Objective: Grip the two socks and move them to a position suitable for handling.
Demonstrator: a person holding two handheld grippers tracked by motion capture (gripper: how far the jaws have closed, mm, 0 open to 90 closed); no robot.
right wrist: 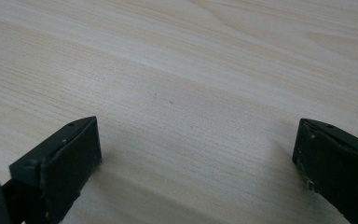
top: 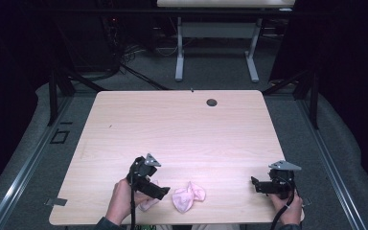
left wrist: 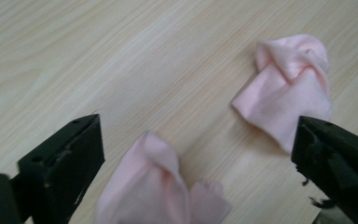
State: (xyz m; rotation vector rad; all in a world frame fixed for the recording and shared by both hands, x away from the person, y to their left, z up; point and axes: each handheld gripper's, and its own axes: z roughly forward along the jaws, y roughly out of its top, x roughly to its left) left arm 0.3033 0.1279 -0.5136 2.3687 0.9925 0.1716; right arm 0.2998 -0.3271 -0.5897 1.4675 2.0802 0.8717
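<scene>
Nearest the camera, at the table's near edge, two hands hold the grippers: the left hand [top: 120, 201] and the right hand [top: 287, 207]. On the light wood table [top: 182, 129] the left gripper [top: 159, 190] sits at the near left, angled toward the right, and in the left gripper view its jaws stand wide apart with nothing clamped between them. A crumpled pink sock [left wrist: 156, 191] lies on the wood between those jaws, partly under the gripper in the high view [top: 148, 203]. Just to the right of it, apart from it, a second pink sock [top: 187, 196] lies bunched near the near edge; in the left gripper view it lies farther off [left wrist: 289, 88], next to the right-hand jaw. Well to the right, the right gripper [top: 255, 184] points left over bare wood, its jaws also spread wide and empty. A dark round hole [top: 212, 102] marks the table's far side.
</scene>
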